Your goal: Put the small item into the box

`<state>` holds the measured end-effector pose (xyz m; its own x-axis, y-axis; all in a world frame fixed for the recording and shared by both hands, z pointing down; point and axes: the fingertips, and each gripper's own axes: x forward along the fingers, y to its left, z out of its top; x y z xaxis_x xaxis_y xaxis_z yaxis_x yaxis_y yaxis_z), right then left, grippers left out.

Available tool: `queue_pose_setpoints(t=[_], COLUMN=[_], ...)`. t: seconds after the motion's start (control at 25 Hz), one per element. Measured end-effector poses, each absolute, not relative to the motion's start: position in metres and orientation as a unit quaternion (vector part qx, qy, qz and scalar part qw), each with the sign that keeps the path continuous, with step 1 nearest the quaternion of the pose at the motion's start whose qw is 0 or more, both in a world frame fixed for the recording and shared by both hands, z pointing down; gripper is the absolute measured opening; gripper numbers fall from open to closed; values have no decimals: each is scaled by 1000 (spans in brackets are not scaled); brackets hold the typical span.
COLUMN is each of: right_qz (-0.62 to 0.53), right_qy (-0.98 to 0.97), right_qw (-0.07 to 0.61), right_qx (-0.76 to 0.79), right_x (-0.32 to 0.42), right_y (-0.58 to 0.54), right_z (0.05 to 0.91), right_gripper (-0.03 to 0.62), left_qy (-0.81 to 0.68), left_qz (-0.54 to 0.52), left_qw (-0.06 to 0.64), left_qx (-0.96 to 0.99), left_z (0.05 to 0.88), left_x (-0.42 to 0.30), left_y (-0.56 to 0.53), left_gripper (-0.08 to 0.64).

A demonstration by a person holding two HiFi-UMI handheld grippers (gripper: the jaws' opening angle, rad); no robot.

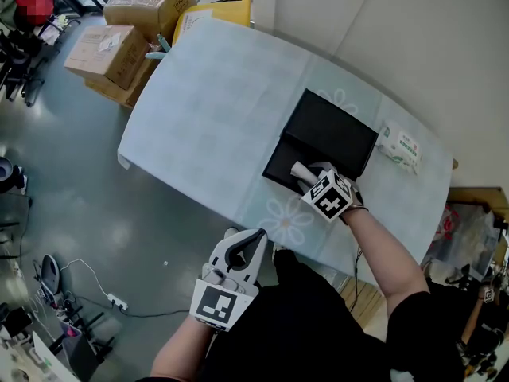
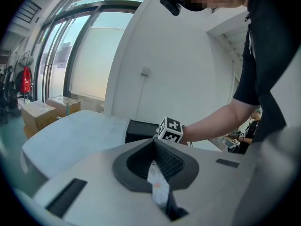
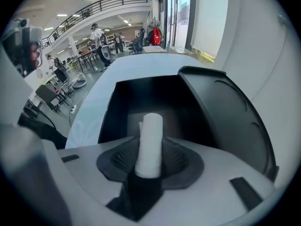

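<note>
The small item (image 3: pixel 151 126), seemingly a light, soft roll, sat pinched by its near end in the right hand-held gripper (image 3: pixel 149 155).

Tally from where I stand. Table (image 1: pixel 215 94): one. Black box (image 1: pixel 330 126): one. White roll (image 3: pixel 150 142): one. Tissue pack (image 1: pixel 400 146): one. Cardboard boxes (image 1: pixel 151 2) on the floor: three that I can make out. Grippers: two, my left gripper (image 1: pixel 258 239) and my right gripper (image 3: pixel 149 160).

Table (image 1: pixel 215 94) covered by a pale blue cloth with flower print; open black box (image 1: pixel 328 130) sits on its right half, near the front edge; white tissue pack (image 1: pixel 399 146) lies near the box, not touching
</note>
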<state>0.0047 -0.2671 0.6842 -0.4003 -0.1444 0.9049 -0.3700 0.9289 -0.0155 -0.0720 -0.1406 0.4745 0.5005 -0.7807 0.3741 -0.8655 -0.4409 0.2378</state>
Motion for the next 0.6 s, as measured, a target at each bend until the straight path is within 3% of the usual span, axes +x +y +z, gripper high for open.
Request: queue_pose_setpoints(t=[0.36, 0.6], right_qz=[115, 121], right_qy=[-841, -861], right_qw=[494, 419], right_qx=[188, 263], right_x=[6, 12], right_y=[-272, -274], right_z=[662, 605], right_gripper=[160, 158], left_qy=[-481, -459], left_qz=[105, 107], left_qw=[194, 176], left_qx=[849, 864], left_z=[465, 449], left_x=[-74, -76], left_y=[-139, -140], left_gripper=[8, 8])
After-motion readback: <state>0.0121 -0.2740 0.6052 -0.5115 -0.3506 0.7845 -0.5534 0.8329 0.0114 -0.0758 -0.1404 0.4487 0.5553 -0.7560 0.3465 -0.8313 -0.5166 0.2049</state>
